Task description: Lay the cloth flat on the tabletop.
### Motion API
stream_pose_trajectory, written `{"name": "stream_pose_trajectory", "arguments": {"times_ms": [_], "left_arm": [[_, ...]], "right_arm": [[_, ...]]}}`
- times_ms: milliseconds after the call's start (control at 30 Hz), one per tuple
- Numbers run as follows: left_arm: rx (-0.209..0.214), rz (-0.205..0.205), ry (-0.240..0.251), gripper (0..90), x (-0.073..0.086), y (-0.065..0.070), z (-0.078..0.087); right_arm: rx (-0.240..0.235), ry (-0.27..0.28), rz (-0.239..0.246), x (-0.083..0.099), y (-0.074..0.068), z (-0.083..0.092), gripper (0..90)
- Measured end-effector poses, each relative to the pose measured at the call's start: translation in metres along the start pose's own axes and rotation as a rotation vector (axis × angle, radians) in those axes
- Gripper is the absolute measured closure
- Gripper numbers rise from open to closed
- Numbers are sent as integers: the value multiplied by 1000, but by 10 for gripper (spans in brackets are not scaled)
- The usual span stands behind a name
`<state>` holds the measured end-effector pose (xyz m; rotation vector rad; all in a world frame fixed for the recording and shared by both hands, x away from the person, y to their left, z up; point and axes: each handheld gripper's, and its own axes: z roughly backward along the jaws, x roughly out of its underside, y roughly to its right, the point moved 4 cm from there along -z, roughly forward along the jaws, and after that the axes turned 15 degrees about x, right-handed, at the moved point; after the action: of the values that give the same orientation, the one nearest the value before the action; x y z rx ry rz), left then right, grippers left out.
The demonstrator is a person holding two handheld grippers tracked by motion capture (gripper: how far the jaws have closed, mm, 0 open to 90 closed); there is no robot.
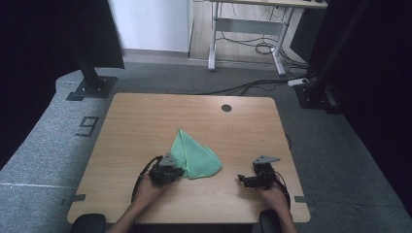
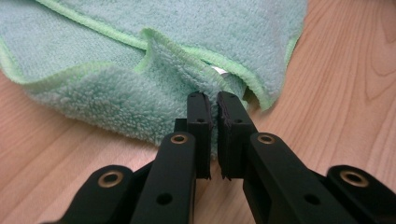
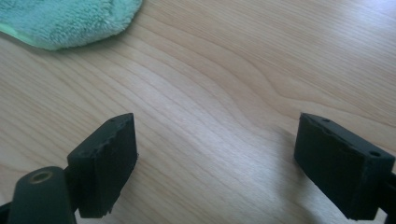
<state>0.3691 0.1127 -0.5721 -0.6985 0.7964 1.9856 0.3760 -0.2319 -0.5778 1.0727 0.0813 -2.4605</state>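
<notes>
Lying near the wooden table's (image 1: 145, 116) front edge, a green towel (image 1: 197, 156) is pinched by the left gripper (image 1: 176, 173); right gripper (image 1: 241, 180) spread, empty; grey carpet (image 1: 43, 145) around.

From my remote station I note a green cloth (image 1: 195, 156), folded to a rough triangle, lying near the middle of the wooden table (image 1: 145, 116). My left gripper (image 1: 178, 173) sits at the cloth's near-left edge, touching it. My right gripper (image 1: 241, 179) rests on bare wood, well apart from the cloth. A dark round grommet (image 1: 226, 108) marks the far edge.
</notes>
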Motion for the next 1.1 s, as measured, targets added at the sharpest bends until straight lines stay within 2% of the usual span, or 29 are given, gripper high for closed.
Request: {"name": "stream_pose_trajectory", "arguments": {"times_ms": [133, 333, 467, 500, 633, 767, 867, 967, 1100], "left_arm": [[-7, -6, -16, 841, -1, 1, 0], [-7, -9, -12, 831, -1, 0, 0], [-10, -9, -11, 830, -1, 1, 0], [-8, -7, -5, 829, 0, 0, 0], [-1, 1, 5, 828, 1, 0, 0], [3, 3, 7, 828, 1, -1, 0], [7, 6, 10, 828, 1, -1, 0], [7, 6, 8, 828, 1, -1, 0], [11, 6, 9, 828, 1, -1, 0]], "right_arm": [[-32, 6, 19, -6, -10, 2, 134], [-107, 38, 62, -24, -32, 7, 161], [-153, 79, 75, -39, -47, 11, 265], [-170, 91, 81, -44, -51, 12, 315], [-225, 105, 104, -56, -68, 13, 419], [-290, 93, 162, -68, -91, 8, 498], [-316, 77, 210, -75, -110, 3, 529], [-328, 61, 253, -80, -126, -6, 547], [-328, 16, 288, -78, -137, -19, 583]]}}
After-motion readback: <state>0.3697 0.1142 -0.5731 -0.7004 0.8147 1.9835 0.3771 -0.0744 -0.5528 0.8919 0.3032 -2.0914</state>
